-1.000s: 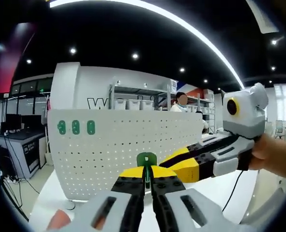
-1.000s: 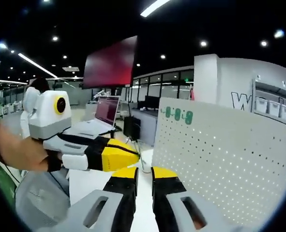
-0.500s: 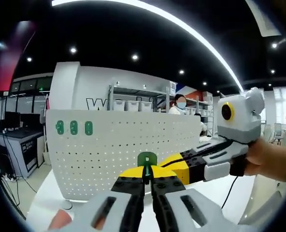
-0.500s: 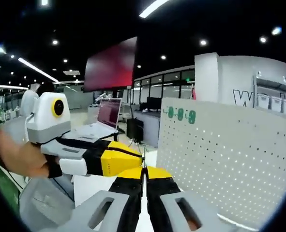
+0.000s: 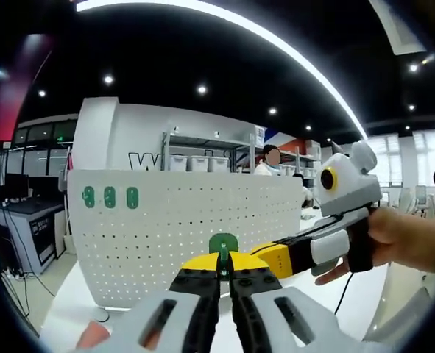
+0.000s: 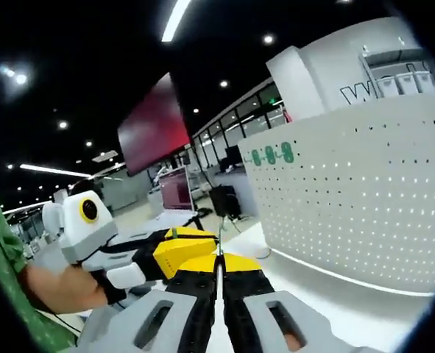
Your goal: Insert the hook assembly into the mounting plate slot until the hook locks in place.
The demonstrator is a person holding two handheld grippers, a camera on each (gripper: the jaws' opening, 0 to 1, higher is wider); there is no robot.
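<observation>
- Your left gripper (image 5: 224, 273) has its jaws clenched on the hook assembly (image 5: 222, 246): the green tab stands up just past the yellow tips, and a thin dark stem runs down into the seam between them.
- Your right gripper (image 6: 218, 268) has its jaws pressed together too, with a thin wire-like piece rising out of the seam; you cannot tell from that view what the wire belongs to.
- In the left gripper view, your right gripper comes in from the right and its yellow tip lies just beside your left jaws, close to the green tab.
- In the right gripper view, your left gripper comes in from the left, its yellow tip just beside and slightly over your right jaws.
- Beyond both pairs of jaws stands the mounting plate (image 5: 188, 228), a white perforated panel, upright on the white table (image 6: 335, 309). The hook is in front of it; contact cannot be judged.
- Three green hooks (image 5: 110, 197) sit in a row near the panel's upper corner, up and left of your left jaws.
</observation>
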